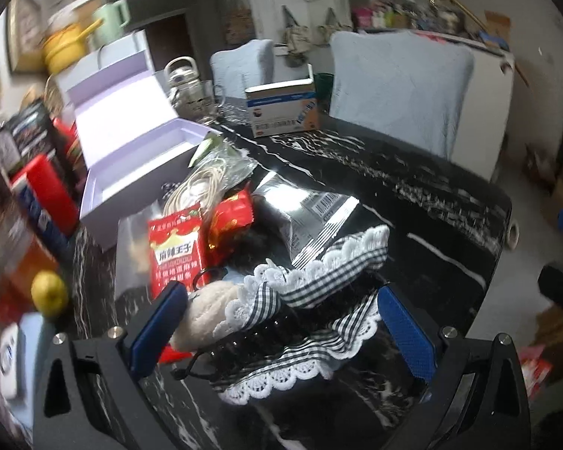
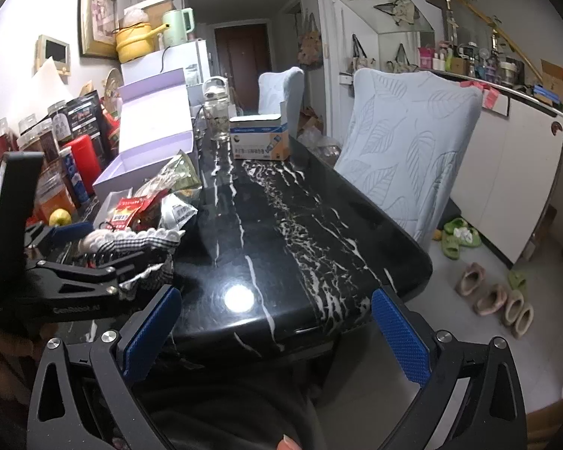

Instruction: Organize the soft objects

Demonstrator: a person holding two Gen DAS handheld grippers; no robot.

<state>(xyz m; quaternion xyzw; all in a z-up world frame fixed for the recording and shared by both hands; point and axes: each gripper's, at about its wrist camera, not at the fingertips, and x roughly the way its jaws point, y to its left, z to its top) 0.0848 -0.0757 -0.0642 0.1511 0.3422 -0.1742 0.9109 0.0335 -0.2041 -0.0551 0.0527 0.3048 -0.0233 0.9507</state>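
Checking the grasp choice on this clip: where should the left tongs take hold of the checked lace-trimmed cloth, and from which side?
Probably the raised checked fold, bunched highest in the cloth's middle, rather than the flat lace hem lying on the black table. Come from the near edge, where the open left tongs already straddle the cloth, and close across the ridge, clear of the black comb clip.

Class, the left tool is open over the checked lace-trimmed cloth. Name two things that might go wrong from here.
1. The left tool straddles the checked cloth draped over a black wire basket; closing may catch wire too.
2. The cream plush and red snack packet sit close by and may get dragged.
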